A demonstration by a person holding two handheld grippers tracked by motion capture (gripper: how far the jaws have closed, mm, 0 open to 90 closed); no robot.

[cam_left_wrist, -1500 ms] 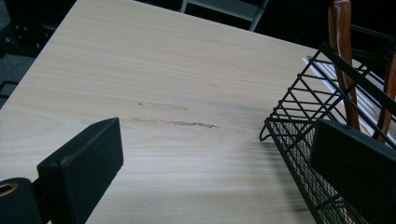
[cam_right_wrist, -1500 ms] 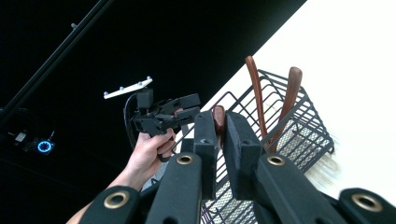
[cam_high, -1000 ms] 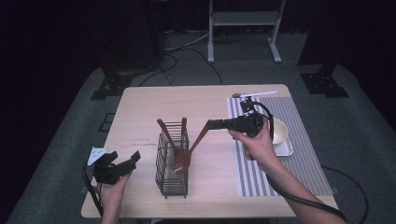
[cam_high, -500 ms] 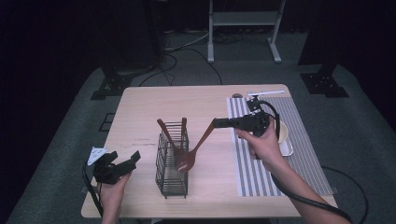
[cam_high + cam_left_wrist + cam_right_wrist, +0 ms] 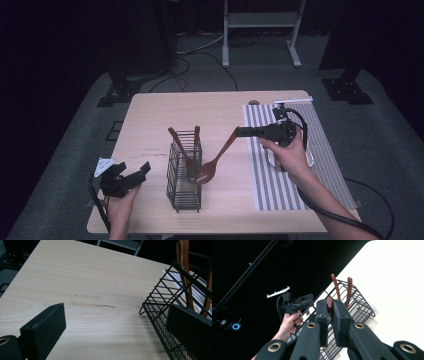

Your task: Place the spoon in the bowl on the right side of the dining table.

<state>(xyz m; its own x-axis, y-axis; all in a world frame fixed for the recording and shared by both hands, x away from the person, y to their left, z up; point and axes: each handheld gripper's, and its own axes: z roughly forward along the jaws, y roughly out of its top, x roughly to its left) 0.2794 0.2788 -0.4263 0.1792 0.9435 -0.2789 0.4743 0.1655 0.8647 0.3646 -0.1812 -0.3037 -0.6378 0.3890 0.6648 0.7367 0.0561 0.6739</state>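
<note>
Two claws work over one pale wooden worktop (image 5: 150, 120) that takes up the middle of the high view, with a striped mat (image 5: 325, 165) lying along its right side. A black wire basket (image 5: 184, 172) stands upright just below the centre of that frame, and two brown wooden utensils (image 5: 182, 145) already lean inside it, handles up.

One more brown wooden spoon (image 5: 215, 160) is in hand. The right claw (image 5: 240, 132), right of centre in the high view, is closed tight on the tip of its handle; in the right gripper view the handle (image 5: 329, 303) sits pinched between the two black jaws. From that grip the spoon's long axis slants down and to the left, so its rounded bowl hangs just beside the basket's right wall, near the rim and not yet inside. The basket thus lies lower left of the right claw, and the coming move seems to hinge on carrying the bowl leftward over the rim and tipping the handle up.

The left claw (image 5: 134, 176), at the lower left of the high view, stands wide and empty, near the basket's left wall but not touching it.
</note>
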